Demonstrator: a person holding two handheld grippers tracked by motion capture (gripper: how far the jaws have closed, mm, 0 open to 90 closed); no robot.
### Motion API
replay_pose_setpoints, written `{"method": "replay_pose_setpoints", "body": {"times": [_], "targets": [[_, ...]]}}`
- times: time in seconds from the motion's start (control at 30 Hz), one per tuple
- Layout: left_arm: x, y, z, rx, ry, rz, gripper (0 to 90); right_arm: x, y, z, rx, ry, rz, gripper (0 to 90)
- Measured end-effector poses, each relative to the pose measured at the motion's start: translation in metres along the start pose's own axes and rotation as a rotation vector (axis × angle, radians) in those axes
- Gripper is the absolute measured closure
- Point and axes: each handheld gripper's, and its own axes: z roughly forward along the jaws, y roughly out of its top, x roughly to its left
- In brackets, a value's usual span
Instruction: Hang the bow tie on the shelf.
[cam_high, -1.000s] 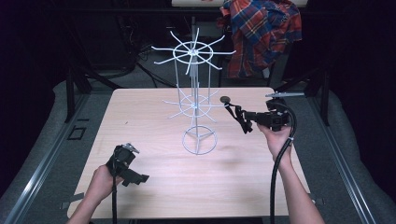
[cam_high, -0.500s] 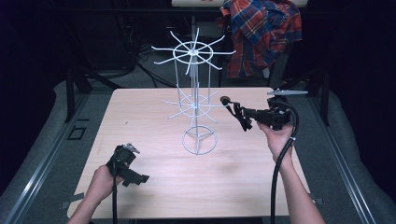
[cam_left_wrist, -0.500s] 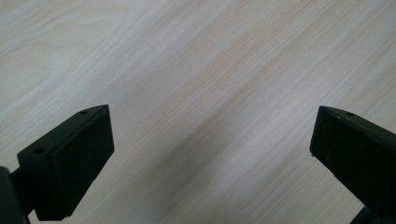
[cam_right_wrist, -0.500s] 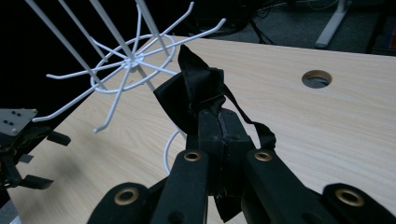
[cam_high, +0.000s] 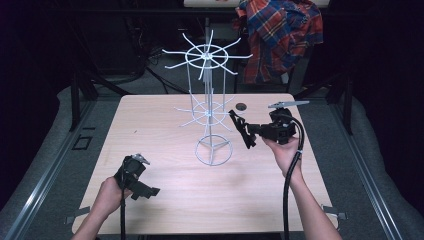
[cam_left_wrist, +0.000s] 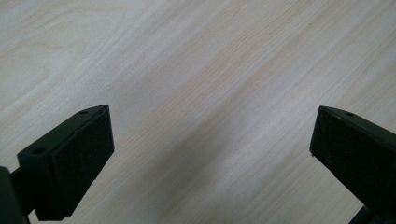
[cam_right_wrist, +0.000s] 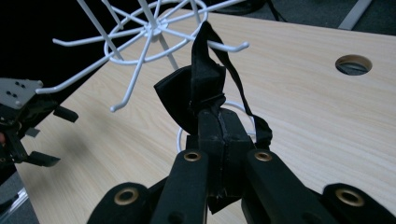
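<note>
The right tongs (cam_right_wrist: 219, 135) pinch a black bow tie (cam_right_wrist: 194, 91), its strap looped over a hook of the white wire rack (cam_high: 207, 107). Letting go is left, I judge. The left tongs (cam_left_wrist: 210, 154) gape wide at seven o'clock on the tabletop (cam_high: 150, 130).

Light wooden desk (cam_high: 165, 200), pale grain, with a round cable hole (cam_high: 241, 106) near its far edge. Red-and-blue plaid shirt (cam_high: 280, 35) draped behind the desk. Grey padded floor mat (cam_high: 45, 165) surrounds the desk.
</note>
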Motion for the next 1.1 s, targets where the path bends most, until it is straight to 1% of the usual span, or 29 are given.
{"method": "replay_pose_setpoints", "body": {"times": [0.1,0.13,0.33,0.5,0.53,0.83,1.03,1.1], "targets": [[0.0,0.0,0.0,-0.001,0.0,0.0,0.0,0.001,-0.001,0.003,0.008,0.002,-0.004,89.5],[0.0,0.0,0.0,0.001,-0.001,0.0,0.0,0.002,-0.001,0.006,0.021,0.003,-0.011,89.4],[0.0,0.0,0.0,0.006,0.001,0.003,0.0,0.004,-0.004,0.016,0.047,0.011,-0.02,89.4],[0.0,0.0,0.0,0.009,0.001,0.003,0.0,0.006,-0.006,0.022,0.061,0.013,-0.025,89.4],[0.0,0.0,0.001,0.008,0.0,0.001,0.0,0.006,-0.006,0.024,0.074,0.016,-0.031,89.3],[-0.001,0.0,0.002,0.011,0.002,0.0,0.0,0.008,-0.007,0.033,0.097,0.018,-0.041,89.3],[0.0,0.0,0.002,0.016,0.001,0.001,0.0,0.009,-0.009,0.042,0.12,0.013,-0.04,89.1],[0.0,0.0,0.002,0.016,0.001,0.001,0.0,0.009,-0.009,0.044,0.119,0.01,-0.037,89.2]]}}
